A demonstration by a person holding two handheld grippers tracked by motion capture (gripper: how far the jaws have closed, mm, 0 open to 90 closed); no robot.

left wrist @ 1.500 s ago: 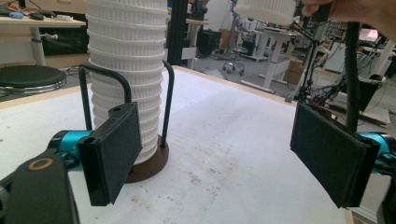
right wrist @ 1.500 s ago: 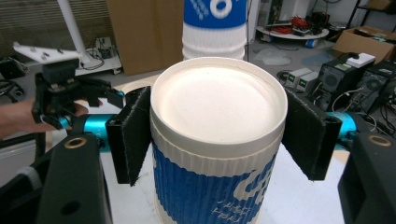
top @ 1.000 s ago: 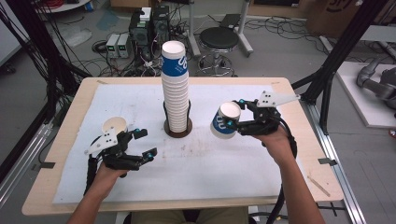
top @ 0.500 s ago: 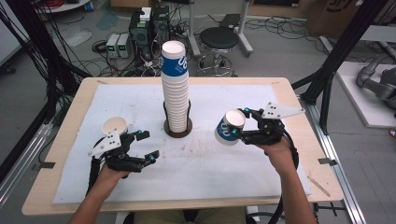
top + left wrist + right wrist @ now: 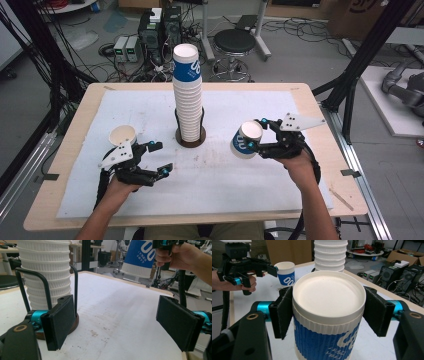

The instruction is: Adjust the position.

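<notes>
- The stack of cups (image 5: 187,95) stands upright in a round brown holder (image 5: 190,140) at the middle of the table (image 5: 310,105), on a white mat (image 5: 150,105); two thin black posts (image 5: 75,287) of the holder rise along its sides.
- The right gripper (image 5: 260,142) is to the right of the stack, clamped on a blue-and-white paper cup (image 5: 245,140). The cup is tilted and held off the mat, with its open mouth up and toward the stack.
- In the right gripper view both black pads (image 5: 283,312) press the held cup's ribbed wall just below its rim.
- The left gripper (image 5: 157,157) sits to the lower left of the stack, jaws wide apart with nothing between them.
- A second cup (image 5: 122,136) stands upright on the mat left of the stack, just beside the left gripper's grey plate.
</notes>
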